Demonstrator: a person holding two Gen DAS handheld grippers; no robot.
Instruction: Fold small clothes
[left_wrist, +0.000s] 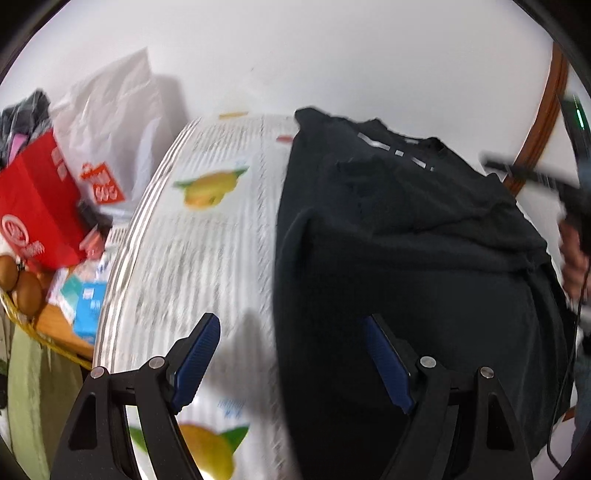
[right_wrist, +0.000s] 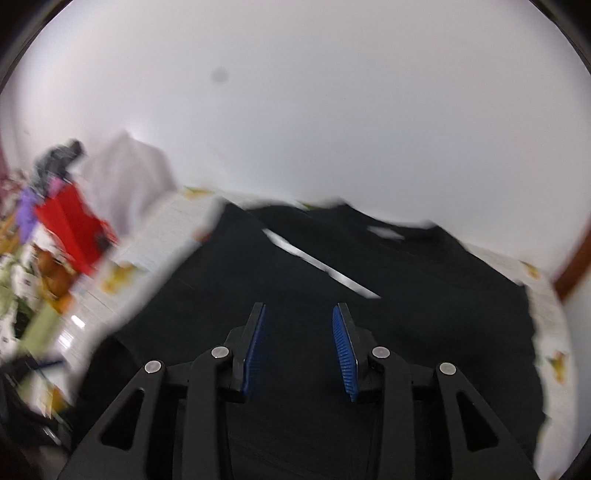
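Observation:
A black T-shirt (left_wrist: 413, 236) with a white stripe print lies partly folded on a table covered by a lemon-print cloth (left_wrist: 207, 236). My left gripper (left_wrist: 290, 325) is open and empty, above the shirt's left edge. In the right wrist view the same shirt (right_wrist: 369, 258) fills the middle. My right gripper (right_wrist: 299, 314) is open and empty, hovering over the shirt's middle. The right gripper also shows blurred at the far right of the left wrist view (left_wrist: 554, 192). Both views are motion-blurred.
A red paper bag (left_wrist: 37, 206) and a white plastic bag (left_wrist: 114, 122) stand left of the table. A basket with eggs (left_wrist: 22, 288) and small boxes (left_wrist: 85, 306) sits lower left. A white wall is behind. A wooden frame (left_wrist: 543, 122) is at the right.

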